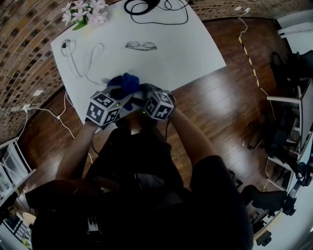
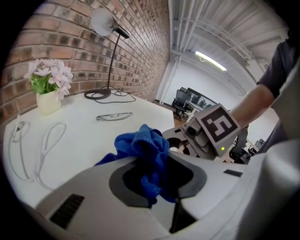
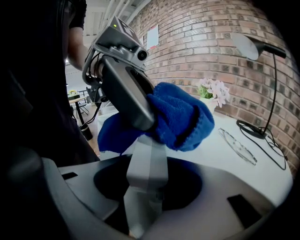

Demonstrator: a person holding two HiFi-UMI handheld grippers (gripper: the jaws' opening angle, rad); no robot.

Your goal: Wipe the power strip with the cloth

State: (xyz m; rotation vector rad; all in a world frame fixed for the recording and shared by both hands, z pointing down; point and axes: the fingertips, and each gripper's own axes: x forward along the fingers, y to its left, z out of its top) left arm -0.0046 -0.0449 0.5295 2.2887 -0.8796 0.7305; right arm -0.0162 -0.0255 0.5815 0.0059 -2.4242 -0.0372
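A blue cloth [image 1: 124,82] is bunched at the near edge of the white table [image 1: 190,53], between my two grippers. In the left gripper view the left gripper [image 2: 152,180] is shut on the cloth [image 2: 145,145], which spills out past its jaws. In the right gripper view the right gripper [image 3: 147,187] is shut on a pale grey power strip [image 3: 147,164] that stands up out of its jaws. The strip's far end is wrapped in the cloth [image 3: 180,117], with the left gripper [image 3: 126,89] pressed against it. In the head view most of the strip is hidden.
On the table lie a pair of glasses [image 1: 141,46], a looped white cable [image 1: 83,63], a pot of pale flowers [image 1: 83,12] and a lamp's black cord [image 1: 151,7]. Wooden floor [image 1: 230,97] lies to the right. A brick wall stands behind.
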